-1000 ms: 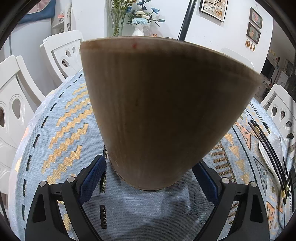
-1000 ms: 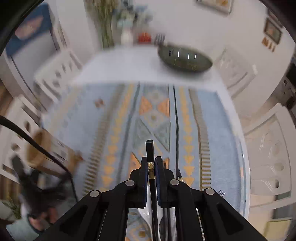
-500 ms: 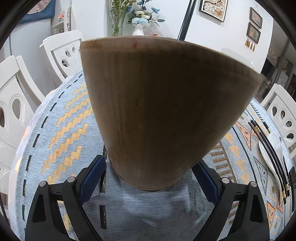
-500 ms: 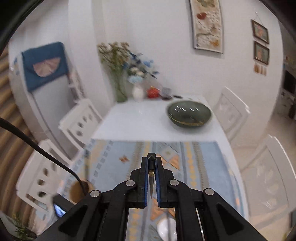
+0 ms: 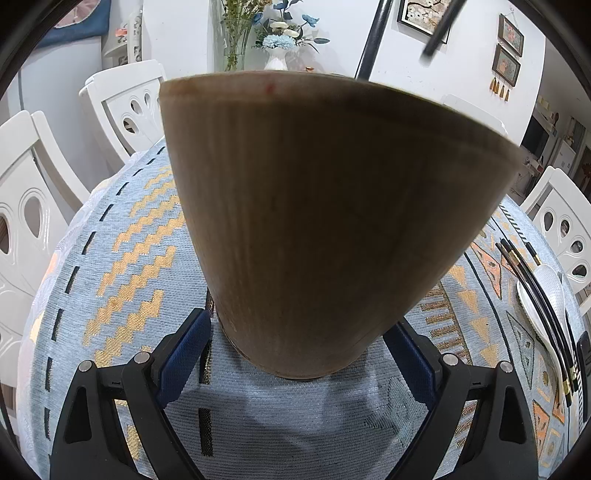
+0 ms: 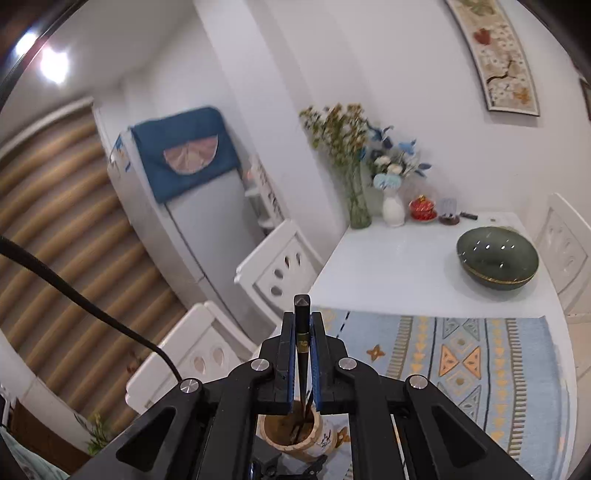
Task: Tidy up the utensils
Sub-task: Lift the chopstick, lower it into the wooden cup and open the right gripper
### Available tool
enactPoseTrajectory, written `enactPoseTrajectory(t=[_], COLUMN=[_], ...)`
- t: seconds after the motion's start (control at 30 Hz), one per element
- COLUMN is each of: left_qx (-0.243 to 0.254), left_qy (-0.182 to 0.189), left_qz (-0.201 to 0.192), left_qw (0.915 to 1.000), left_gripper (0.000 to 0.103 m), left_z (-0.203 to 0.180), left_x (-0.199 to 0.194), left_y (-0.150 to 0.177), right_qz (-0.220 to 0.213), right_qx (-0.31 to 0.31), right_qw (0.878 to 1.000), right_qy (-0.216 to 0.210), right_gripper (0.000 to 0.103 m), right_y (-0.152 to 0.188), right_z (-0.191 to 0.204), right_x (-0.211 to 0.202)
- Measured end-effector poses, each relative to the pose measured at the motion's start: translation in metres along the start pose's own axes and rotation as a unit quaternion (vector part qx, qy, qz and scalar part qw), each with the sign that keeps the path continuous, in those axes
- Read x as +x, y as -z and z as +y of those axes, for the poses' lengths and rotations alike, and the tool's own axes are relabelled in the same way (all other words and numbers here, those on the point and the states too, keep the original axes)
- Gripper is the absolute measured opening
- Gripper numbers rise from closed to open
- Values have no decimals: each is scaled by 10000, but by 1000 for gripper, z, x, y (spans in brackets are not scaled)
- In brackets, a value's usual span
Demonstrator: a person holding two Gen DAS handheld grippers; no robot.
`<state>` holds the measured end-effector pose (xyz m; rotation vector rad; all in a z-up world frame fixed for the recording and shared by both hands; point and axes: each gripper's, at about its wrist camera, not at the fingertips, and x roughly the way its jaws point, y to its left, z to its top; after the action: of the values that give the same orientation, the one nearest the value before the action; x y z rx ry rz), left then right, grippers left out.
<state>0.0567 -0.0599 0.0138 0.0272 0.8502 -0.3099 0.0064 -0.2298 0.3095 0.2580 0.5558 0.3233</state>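
A tan wooden utensil holder [image 5: 325, 206] fills the left wrist view, standing on the blue patterned tablecloth [image 5: 122, 266]. My left gripper [image 5: 299, 323] is shut on its base, one blue pad on each side. My right gripper [image 6: 302, 321] is shut on a black chopstick [image 6: 301, 306] that stands upright between the pads. In the right wrist view the holder [image 6: 325, 439] shows directly below the jaws, and the chopstick's lower end reaches into its mouth. A dark blurred stick [image 5: 441, 27] crosses the top of the left wrist view above the holder's rim.
More black chopsticks [image 5: 532, 295] and a white spoon [image 5: 550, 291] lie on the cloth at the right. A dark green bowl [image 6: 496, 256] and flower vases [image 6: 392, 208] stand on the far white table. White chairs [image 5: 33, 206] ring the table.
My right gripper has risen and swung left with the chopstick, so the holder now lies under its jaws. A dark stick has appeared at the top of the left wrist view. The left gripper has kept still.
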Motion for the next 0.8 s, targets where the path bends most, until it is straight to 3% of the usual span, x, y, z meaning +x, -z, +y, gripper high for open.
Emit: enactPoseTrajectory(t=[0.47, 0.57, 0.63, 0.8], left_qx=[0, 1, -2, -2], left_qy=[-1, -4, -1, -6], left_qz=[2, 6, 17, 18], left_qw=[10000, 10000, 10000, 10000], left_gripper=[95, 95, 95, 95], left_z=[0, -1, -1, -1], left_x=[0, 0, 0, 0], left_y=[0, 0, 0, 1], right_qz=[592, 825, 766, 428], right_qx=[76, 206, 194, 221], right_qw=[9981, 9958, 9964, 9986], right_qy=[-176, -354, -300, -195], right_gripper=[7, 17, 30, 35], right_y=[27, 27, 27, 23], right_z=[-6, -10, -12, -21], right_x=[43, 46, 42, 14])
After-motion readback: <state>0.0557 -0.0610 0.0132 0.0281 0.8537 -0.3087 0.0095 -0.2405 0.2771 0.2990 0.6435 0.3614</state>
